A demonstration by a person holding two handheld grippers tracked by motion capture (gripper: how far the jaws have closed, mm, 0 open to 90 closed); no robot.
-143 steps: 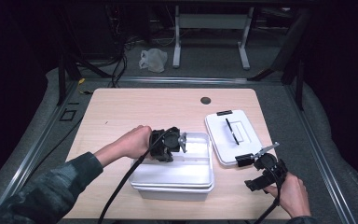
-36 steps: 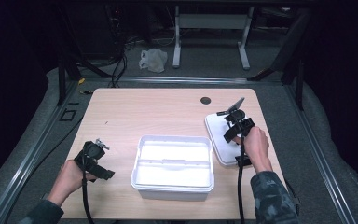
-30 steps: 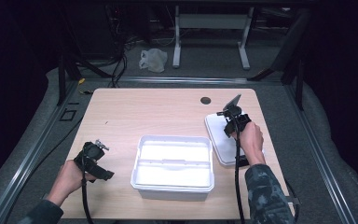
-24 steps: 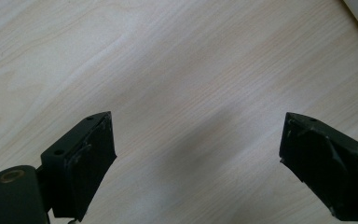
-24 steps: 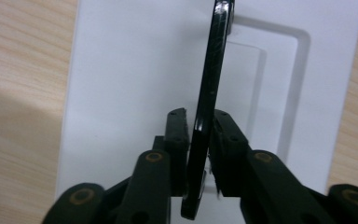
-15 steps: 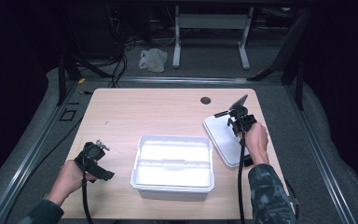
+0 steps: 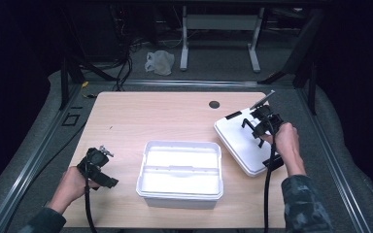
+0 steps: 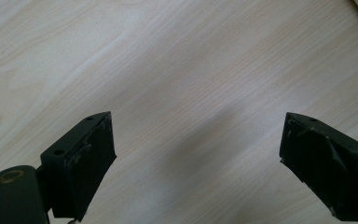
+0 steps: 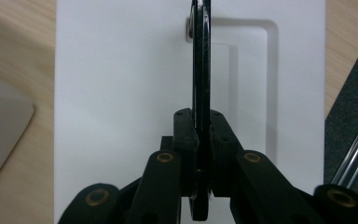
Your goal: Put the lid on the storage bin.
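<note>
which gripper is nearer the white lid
Right. The right gripper is over the white lid, shut on its black handle; the left gripper sits far across the table, beyond the white bin.

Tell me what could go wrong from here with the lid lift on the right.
The right gripper is shut on the lid's thin black handle, so the white lid, tilted with its near edge low, may swing or slip out. Its low corner could catch the white bin rim on the way over. The left gripper hangs open over the table, too far to steady anything.
</note>
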